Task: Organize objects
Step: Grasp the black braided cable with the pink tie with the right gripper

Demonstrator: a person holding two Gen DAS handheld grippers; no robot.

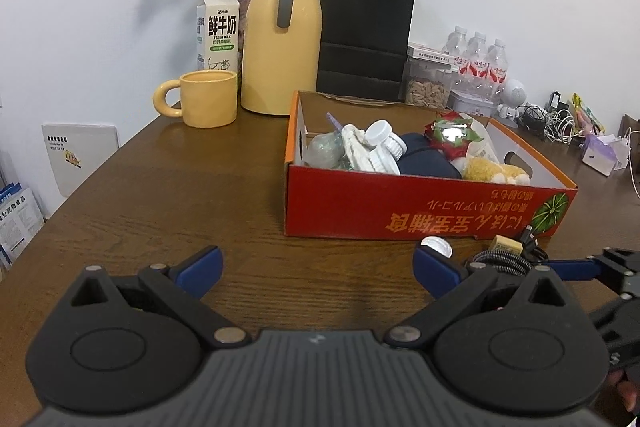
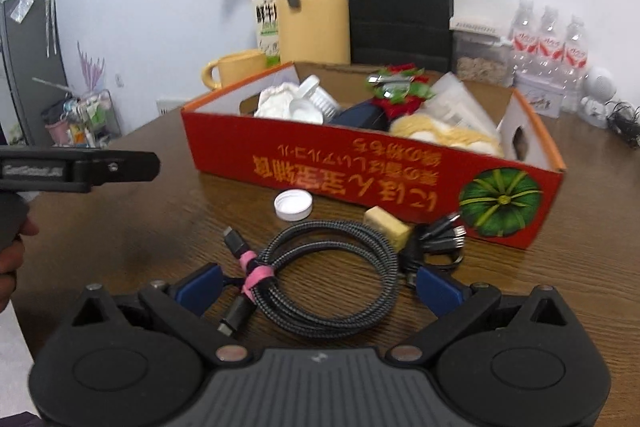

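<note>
A red cardboard box (image 2: 360, 167) (image 1: 400, 211) stands on the wooden table and holds white bottles, a dark pouch, a plush toy and a red-green wrapper. In front of it lie a white cap (image 2: 293, 204) (image 1: 438, 246), a small yellow block (image 2: 388, 223) (image 1: 506, 245), a black cable bundle (image 2: 440, 239) and a coiled braided cable (image 2: 332, 275) (image 1: 500, 261) with a pink tie. My right gripper (image 2: 318, 287) is open, low over the table, with the braided coil lying between its fingers. My left gripper (image 1: 318, 271) is open over bare table, left of the cap.
Behind the box stand a yellow thermos (image 1: 282, 27), a yellow mug (image 1: 204, 103), a milk carton (image 1: 218, 27), a black paper bag (image 1: 364, 27), a seed jar (image 1: 426, 83) and water bottles (image 1: 476, 59). Chargers and cables clutter the far right. A hand (image 2: 12, 255) shows at the left edge.
</note>
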